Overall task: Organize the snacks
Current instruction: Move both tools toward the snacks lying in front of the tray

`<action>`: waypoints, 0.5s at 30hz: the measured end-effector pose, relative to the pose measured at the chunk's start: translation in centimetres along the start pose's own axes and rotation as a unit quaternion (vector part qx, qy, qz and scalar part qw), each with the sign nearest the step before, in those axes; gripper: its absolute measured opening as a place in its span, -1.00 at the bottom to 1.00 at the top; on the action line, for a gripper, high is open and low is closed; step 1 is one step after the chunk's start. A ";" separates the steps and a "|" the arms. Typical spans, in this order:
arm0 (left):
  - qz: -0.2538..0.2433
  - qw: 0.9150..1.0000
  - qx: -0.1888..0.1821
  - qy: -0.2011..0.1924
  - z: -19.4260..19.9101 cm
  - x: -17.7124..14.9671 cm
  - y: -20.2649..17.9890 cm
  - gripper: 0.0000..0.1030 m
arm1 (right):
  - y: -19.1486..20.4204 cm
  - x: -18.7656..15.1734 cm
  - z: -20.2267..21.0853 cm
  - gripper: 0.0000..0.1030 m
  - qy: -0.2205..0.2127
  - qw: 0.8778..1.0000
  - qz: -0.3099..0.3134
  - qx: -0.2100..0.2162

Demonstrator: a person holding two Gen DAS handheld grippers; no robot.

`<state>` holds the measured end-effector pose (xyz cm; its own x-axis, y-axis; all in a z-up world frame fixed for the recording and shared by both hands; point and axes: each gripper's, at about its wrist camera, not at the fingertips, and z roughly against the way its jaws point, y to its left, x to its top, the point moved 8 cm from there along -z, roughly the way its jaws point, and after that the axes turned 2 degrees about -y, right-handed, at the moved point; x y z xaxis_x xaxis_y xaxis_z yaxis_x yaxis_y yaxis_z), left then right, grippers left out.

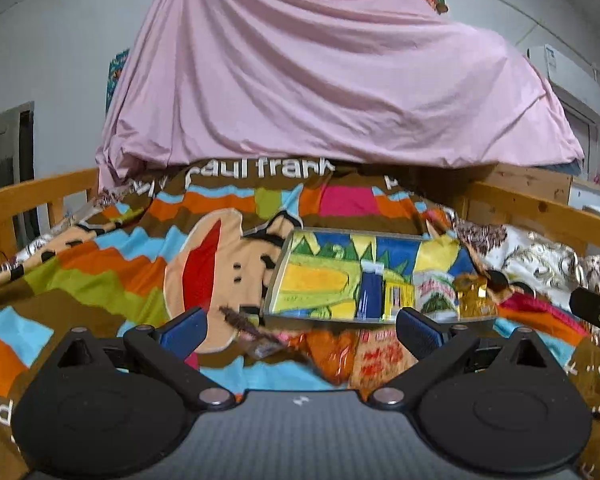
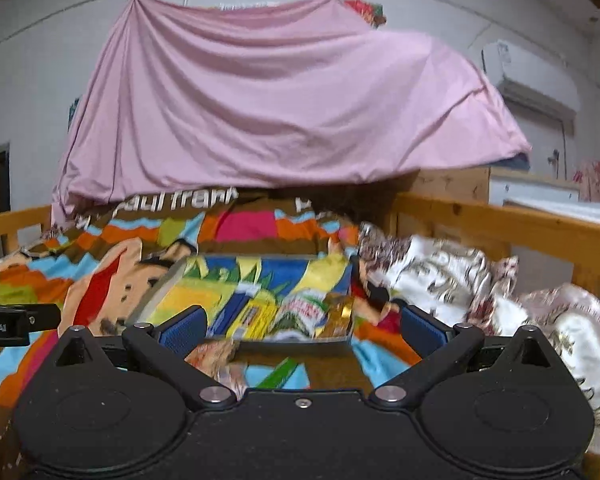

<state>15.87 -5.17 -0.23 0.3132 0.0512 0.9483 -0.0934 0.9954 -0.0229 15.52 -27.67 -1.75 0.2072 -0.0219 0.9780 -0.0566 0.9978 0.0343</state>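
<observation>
Both grippers hover over a snack tray on the bed.
Left gripper point(image 1: 300, 330) and right gripper point(image 2: 300, 330) fingers spread apart, empty; tray point(image 1: 278, 276) holds packets; an orange packet point(image 1: 336, 354) lies outside.

Pink sheet point(image 1: 320, 80), striped cartoon-print blanket point(image 1: 100, 272) — brown, orange, sky blue — and yellow-green-blue patterned tray point(image 1: 324, 280).

Blurred snack packets point(image 2: 220, 354), perhaps orange, under gripper point(image 2: 300, 326).
</observation>
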 end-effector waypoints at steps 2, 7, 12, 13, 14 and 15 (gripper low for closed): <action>0.000 1.000 0.000 0.008 0.0 -0.7 0.3 0.99 | 0.0 -0.7 -0.6 0.99 0.015 1.000 -0.006 0.001; 0.003 1.000 0.002 0.024 -0.2 -2.0 1.1 0.99 | -0.6 -2.2 -1.9 0.99 0.055 0.998 -0.024 -0.009; 0.002 0.999 0.005 0.037 -0.6 -2.9 1.6 0.99 | -0.9 -2.7 -2.4 0.99 0.069 0.997 -0.033 -0.015; 0.001 0.999 0.006 0.041 -0.7 -3.1 1.7 0.99 | -0.8 -2.8 -2.5 0.99 0.072 0.997 -0.032 -0.015; 0.000 0.999 0.007 0.045 -0.9 -3.3 1.8 0.99 | -0.8 -2.9 -2.5 0.99 0.075 0.997 -0.032 -0.015; -0.001 0.999 0.008 0.047 -1.0 -3.4 1.9 0.99 | -0.7 -2.9 -2.6 0.99 0.078 0.996 -0.031 -0.015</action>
<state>15.52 -3.40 -3.82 0.4010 0.0570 0.9143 -0.1066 0.9942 -0.0152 17.53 -28.15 -5.20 0.3583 -0.0761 0.9305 -0.0104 0.9963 0.0855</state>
